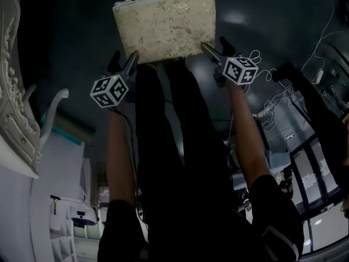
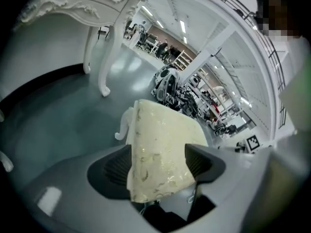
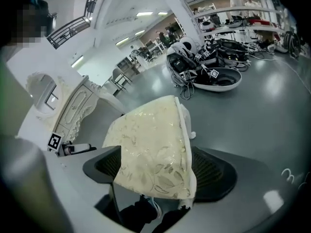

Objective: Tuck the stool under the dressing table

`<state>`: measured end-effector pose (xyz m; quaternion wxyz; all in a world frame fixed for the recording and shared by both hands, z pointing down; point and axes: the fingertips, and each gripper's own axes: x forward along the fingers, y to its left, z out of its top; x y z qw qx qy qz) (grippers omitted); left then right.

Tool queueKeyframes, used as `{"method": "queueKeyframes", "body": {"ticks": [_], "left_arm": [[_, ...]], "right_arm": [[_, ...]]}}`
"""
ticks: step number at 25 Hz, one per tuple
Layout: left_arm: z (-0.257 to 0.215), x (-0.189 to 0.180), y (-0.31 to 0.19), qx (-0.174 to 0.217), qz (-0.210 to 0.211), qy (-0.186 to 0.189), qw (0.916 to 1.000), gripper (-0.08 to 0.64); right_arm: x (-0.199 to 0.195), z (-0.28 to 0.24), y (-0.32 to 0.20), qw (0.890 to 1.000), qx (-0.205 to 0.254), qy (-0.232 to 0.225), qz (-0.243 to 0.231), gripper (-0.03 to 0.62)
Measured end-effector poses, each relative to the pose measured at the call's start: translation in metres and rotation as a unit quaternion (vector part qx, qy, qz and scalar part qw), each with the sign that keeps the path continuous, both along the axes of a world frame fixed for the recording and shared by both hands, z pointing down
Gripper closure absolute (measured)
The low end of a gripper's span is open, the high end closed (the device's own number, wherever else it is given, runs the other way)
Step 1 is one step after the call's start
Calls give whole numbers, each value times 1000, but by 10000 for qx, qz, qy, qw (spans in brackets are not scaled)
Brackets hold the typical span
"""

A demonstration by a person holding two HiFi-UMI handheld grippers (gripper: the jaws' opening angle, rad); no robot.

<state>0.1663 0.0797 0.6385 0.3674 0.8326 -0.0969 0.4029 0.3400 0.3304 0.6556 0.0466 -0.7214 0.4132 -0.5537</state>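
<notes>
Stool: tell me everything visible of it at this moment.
The stool has a padded rectangular seat in cream fabric with a pale leaf pattern and piped edges. A white curved leg shows beneath it in the left gripper view. It stands upright on the grey floor, out in the open, not under the dressing table. Its two near corners sit between the open jaws of the left tool and right tool; no firm pinch shows.

my left gripper (image 1: 125, 57) and right gripper (image 1: 214, 43) each have a white cube (image 1: 109, 90) with black squares. i wear black trousers (image 1: 174, 146) and short black sleeves (image 1: 122, 228).
</notes>
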Motion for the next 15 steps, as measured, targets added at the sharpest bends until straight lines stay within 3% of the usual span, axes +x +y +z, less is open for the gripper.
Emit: {"method": "queueKeyframes", "body": {"ticks": [7, 15], "left_arm": [[47, 1, -3, -335, 102, -272, 9990, 176], [59, 13, 4, -768, 508, -59, 9957, 204]], "right_arm": [[12, 40, -4, 9996, -48, -242, -107, 101], [12, 67, -15, 9952, 228, -819, -491, 55]]}}
